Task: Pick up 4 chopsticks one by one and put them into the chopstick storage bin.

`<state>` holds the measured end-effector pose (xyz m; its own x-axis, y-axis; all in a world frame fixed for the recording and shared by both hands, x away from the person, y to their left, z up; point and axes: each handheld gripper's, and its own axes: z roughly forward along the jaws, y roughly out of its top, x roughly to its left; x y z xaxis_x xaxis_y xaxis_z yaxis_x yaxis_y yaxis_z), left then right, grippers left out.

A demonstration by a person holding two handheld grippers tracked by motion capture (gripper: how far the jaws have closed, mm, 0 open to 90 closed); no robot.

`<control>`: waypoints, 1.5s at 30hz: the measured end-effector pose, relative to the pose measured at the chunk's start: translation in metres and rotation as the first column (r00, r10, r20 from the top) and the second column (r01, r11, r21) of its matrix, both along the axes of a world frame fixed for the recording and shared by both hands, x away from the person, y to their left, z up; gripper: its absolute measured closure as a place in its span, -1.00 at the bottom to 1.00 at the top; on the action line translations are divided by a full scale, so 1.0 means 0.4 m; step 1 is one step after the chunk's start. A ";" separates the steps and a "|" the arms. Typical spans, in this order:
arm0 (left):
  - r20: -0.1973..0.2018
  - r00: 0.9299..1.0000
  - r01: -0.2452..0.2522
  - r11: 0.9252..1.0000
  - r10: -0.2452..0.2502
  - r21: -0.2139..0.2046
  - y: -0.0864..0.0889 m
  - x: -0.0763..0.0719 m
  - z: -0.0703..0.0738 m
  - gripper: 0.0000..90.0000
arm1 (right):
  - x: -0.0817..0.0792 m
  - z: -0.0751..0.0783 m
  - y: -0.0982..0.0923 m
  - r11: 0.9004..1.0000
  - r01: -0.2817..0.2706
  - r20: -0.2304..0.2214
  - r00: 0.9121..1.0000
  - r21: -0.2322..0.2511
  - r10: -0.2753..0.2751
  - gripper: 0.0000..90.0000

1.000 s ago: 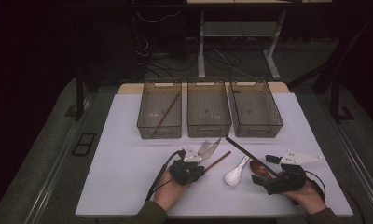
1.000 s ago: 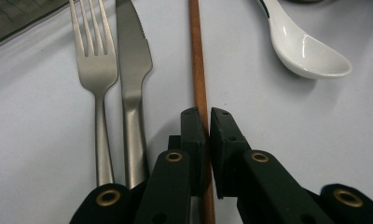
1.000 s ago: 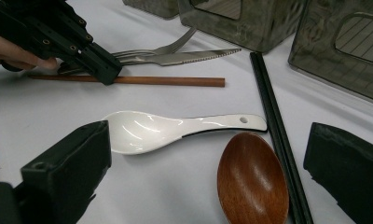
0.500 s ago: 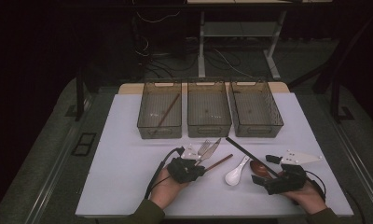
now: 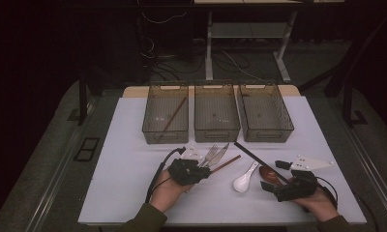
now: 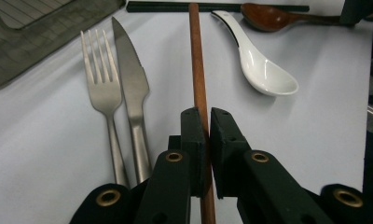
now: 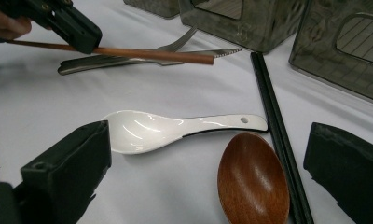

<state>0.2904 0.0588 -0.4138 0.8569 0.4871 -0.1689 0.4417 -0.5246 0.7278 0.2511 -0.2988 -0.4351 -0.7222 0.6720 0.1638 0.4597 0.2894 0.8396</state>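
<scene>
fork (image 6: 100, 79) left of knife (image 6: 131, 79) | chopstick (image 6: 198, 79) right of knife

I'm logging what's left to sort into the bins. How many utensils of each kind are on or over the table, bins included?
Brown chopstick in the left gripper: 1
Brown chopstick in bin: 1
Black chopsticks: 1 pair, it seems
Fork: 1
Knife: 1
White spoon: 1
Wooden spoon: 1
Total: 7 items

the brown chopstick (image 6: 198, 70) runs off the bottom edge behind the jaws (its far tip overlaps the black chopsticks (image 6: 222, 7)).
</scene>
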 end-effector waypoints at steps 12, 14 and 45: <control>0.019 1.000 -0.016 0.999 0.017 -0.034 0.033 0.024 0.036 0.86 | 0.001 -0.001 0.001 1.000 -0.003 0.000 1.000 -0.004 0.003 -0.99; 0.020 1.000 -0.020 0.999 0.020 -0.037 0.036 0.029 0.042 0.86 | 0.000 0.000 0.000 1.000 0.002 -0.001 1.000 0.001 -0.002 -0.99; 0.083 0.992 -0.092 0.994 0.097 -0.059 0.106 0.170 0.174 0.86 | 0.002 0.000 -0.001 1.000 0.005 0.000 1.000 0.002 -0.005 -0.99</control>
